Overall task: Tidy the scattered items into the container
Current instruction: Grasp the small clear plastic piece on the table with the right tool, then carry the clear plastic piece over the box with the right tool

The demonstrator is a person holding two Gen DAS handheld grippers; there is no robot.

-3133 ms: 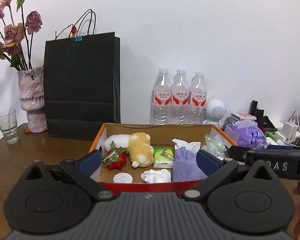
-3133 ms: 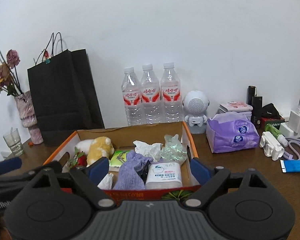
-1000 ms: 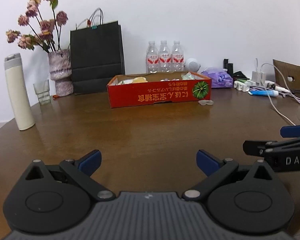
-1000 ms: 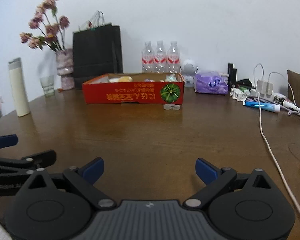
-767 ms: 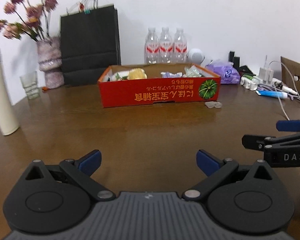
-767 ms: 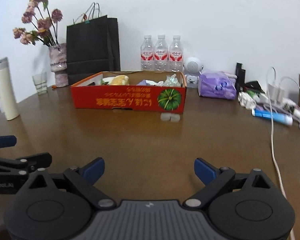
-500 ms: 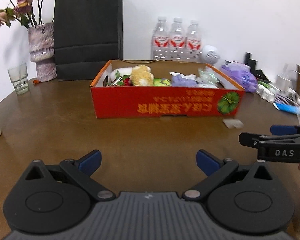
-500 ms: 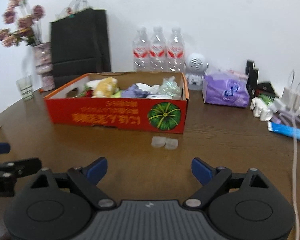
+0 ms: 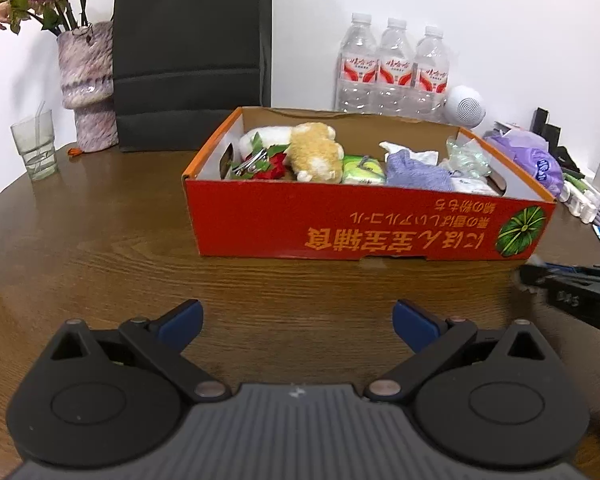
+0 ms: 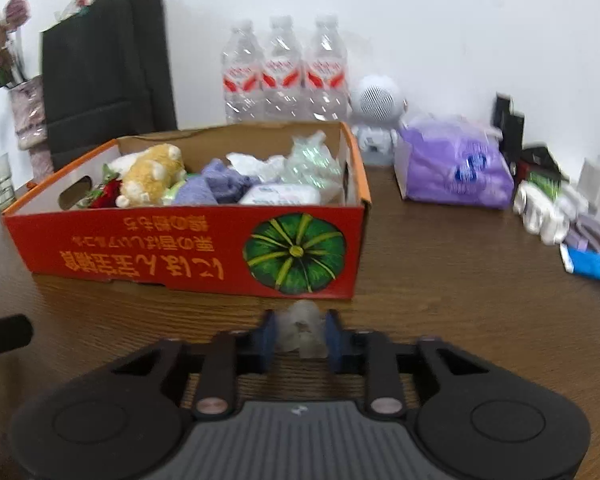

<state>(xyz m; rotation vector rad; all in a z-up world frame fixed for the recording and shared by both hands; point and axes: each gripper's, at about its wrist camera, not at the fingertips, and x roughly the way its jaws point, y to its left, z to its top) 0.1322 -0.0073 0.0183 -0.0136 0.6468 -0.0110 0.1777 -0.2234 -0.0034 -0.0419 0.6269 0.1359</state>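
Right claw (image 10: 300, 336): closed on a small clear plastic piece (image 10: 302, 330), which sits pinched between the two blue pads just above the surface (image 10: 440, 300). The piece is blurred; its exact form cannot be told.

Directly ahead of the right claw, very near, stands the red box (image 10: 180, 256), its pumpkin-printed front wall facing the claw. The piece is outside the box, in front of that wall.

Left claw (image 9: 296, 320): jaws wide apart, nothing between them, over bare surface. The box lies ahead of it and apart. The right claw shows to its right, low by the box's front corner.

Box contents, seen beyond both claws: a plush toy (image 9: 316, 152), a red flower (image 9: 268, 166), a green packet (image 9: 362, 170), a purple cloth (image 9: 416, 174), white tissue (image 9: 410, 152), a clear wrapper (image 9: 466, 158), a white wipes pack (image 10: 284, 196).

Behind the box: three bottles (image 9: 394, 76), a black bag (image 9: 192, 52), a vase (image 9: 86, 84), a glass (image 9: 34, 144), a white speaker (image 10: 376, 112). To the right of the right claw: a purple pack (image 10: 452, 168), chargers and cables (image 10: 548, 208), a blue tube (image 10: 592, 264).
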